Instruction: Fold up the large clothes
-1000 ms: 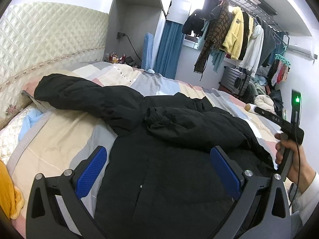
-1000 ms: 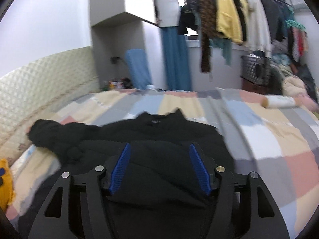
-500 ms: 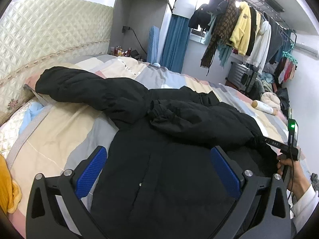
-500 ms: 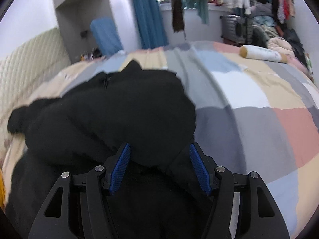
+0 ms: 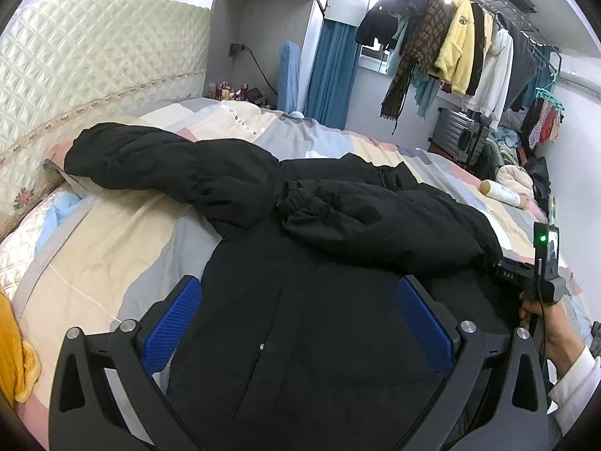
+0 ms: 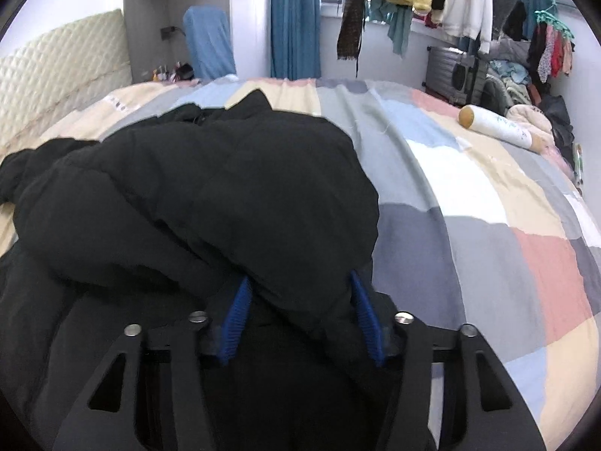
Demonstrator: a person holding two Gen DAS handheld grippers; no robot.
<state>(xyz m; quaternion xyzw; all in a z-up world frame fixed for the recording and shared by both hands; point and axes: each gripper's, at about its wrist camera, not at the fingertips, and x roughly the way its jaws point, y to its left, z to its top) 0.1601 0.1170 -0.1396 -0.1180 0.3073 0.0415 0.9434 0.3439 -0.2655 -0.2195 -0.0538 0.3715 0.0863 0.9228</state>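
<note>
A large black puffer jacket (image 5: 300,282) lies spread on the patchwork bed (image 5: 112,248). Its left sleeve (image 5: 161,165) stretches toward the headboard. Its right sleeve (image 5: 375,218) is folded across the chest. My left gripper (image 5: 300,323) is open and empty above the jacket's lower body. My right gripper (image 6: 300,319) is low at the jacket's right side, and the folded sleeve (image 6: 225,195) bulges between its blue pads (image 6: 236,315), covering their tips. The right gripper's body also shows in the left wrist view (image 5: 541,274), at the jacket's right edge.
A quilted headboard (image 5: 75,75) is at the left. A yellow cloth (image 5: 15,357) lies at the bed's near left corner. A white cylinder (image 6: 499,127) lies at the far right of the bed. Hanging clothes (image 5: 450,52) and a suitcase (image 5: 462,135) stand beyond.
My right gripper has dropped down and pushed in at the jacket's right side, so the sleeve now fills its jaws. My left gripper has barely moved.
</note>
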